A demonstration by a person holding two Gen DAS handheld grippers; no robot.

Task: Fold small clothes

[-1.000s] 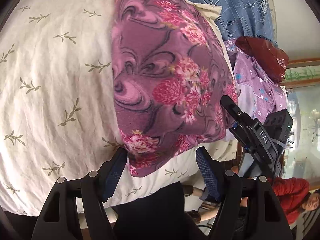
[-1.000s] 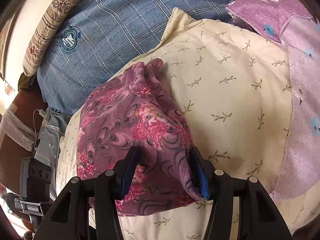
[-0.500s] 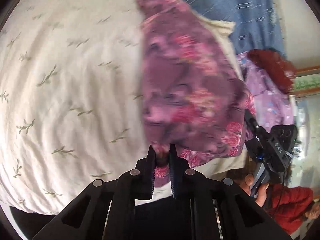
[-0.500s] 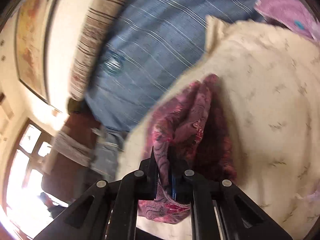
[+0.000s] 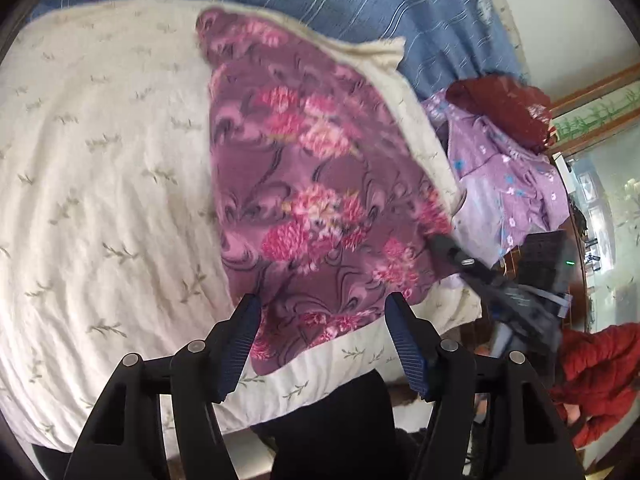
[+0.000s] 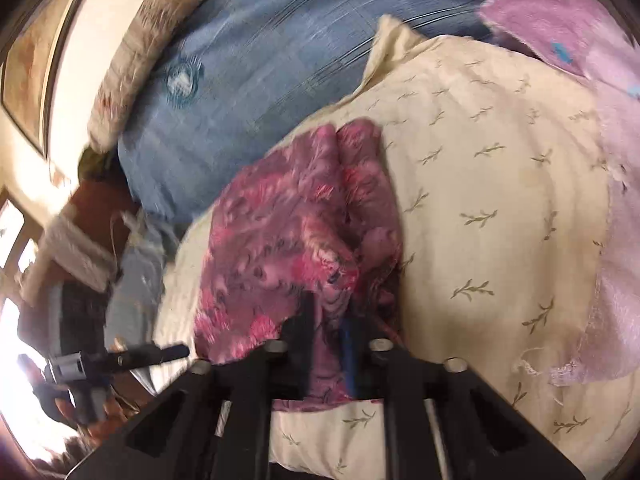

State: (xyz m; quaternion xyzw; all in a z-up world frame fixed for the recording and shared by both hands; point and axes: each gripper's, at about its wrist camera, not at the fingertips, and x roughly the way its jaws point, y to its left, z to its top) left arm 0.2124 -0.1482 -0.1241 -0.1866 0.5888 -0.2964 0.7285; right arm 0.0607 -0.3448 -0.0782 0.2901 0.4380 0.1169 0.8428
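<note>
A purple floral garment lies spread flat on a cream leaf-print sheet. My left gripper is open, its jaws wide apart on either side of the garment's near edge, holding nothing. In the right wrist view the same garment is bunched in folds, and my right gripper is shut on its near edge. The right gripper also shows in the left wrist view at the garment's right corner. The left gripper shows blurred at the lower left of the right wrist view.
A blue checked blanket lies beyond the sheet. A lilac flowered garment and a dark red cloth sit at the right. A person in red is at lower right. A striped pillow lies at the far left.
My left gripper has opened and let go of the garment's edge it pinched half a second ago. The right gripper stays shut on the garment, which now lies flatter and farther across the sheet.
</note>
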